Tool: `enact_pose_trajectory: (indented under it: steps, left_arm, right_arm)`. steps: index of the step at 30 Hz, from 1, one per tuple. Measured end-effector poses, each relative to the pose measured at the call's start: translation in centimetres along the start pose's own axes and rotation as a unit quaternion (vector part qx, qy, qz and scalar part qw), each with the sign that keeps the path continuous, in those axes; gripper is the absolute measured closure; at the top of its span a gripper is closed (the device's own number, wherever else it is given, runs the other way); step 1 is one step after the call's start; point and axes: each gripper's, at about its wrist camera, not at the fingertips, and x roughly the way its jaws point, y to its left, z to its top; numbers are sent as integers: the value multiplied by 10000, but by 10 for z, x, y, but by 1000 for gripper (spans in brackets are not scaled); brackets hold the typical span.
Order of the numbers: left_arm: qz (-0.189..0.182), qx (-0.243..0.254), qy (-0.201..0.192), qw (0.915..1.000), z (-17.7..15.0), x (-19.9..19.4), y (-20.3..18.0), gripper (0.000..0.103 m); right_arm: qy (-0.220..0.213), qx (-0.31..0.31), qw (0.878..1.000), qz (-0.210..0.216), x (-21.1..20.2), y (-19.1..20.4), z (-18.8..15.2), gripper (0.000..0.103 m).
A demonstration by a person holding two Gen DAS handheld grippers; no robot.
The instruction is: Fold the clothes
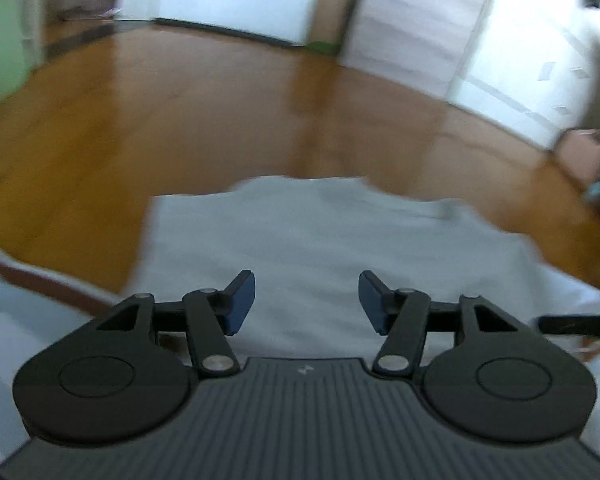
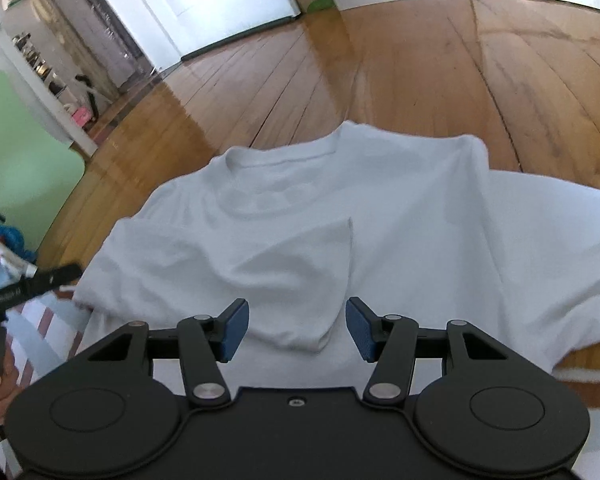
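Daylight floods both views from bright white openings at the far wall, blown out to plain white with no detail. The wooden floor [image 2: 420,80] carries glossy streaks of glare toward the camera. The left wrist view is smeared by motion blur throughout (only the near black gripper body stays crisp), while the right wrist view is sharp. Soft shadows sit in the folds of the white shirt [image 2: 340,220]. Fisheye bending curves the floorboards and walls at the edges, and corners darken.

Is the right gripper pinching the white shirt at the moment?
No, the right gripper is open, its blue fingers spread apart above the white t-shirt with no fabric between them.
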Motion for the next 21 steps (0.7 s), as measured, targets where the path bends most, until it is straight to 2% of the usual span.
enact_pose_trajectory:
  steps: [4, 6, 8, 9, 11, 16, 17, 19, 21]
  left_arm:
    - [181, -482, -68, 9986, 5, 6, 49, 46]
    - [223, -680, -98, 9974, 4, 9, 68, 46]
    - [272, -819, -105, 9962, 3, 13, 83, 46]
    - [297, -809, -85, 9962, 2, 16, 85, 46]
    - [336, -765, -59, 9965, 0, 20, 89, 46]
    - [345, -635, -181, 9972, 1, 26, 87, 46]
    - [283, -625, -197, 9974, 1, 25, 87, 46]
    - [143, -609, -206, 9978, 1, 26, 86, 46]
    - [110, -644, -138, 9978, 1, 32, 87, 45]
  right_arm:
    - [-108, 428, 9988, 215, 26, -14, 12, 41]
    - [-30, 734, 9970, 261, 48, -19, 19, 34]
    - [29, 870, 9962, 70, 69, -15, 26, 33]
    - [-149, 732, 9972, -17, 66, -10, 30, 47]
    - [-546, 412, 9975, -188, 56, 2, 37, 99]
    - [-1529, -390, 9856, -612, 31, 31, 56, 99]
    - [-1598, -428, 9830, -793, 23, 31, 60, 99]
    - [-1553, -469, 9785, -1272, 12, 25, 67, 99]
    - [-1159, -394, 9763, -1783, 15, 14, 70, 98]
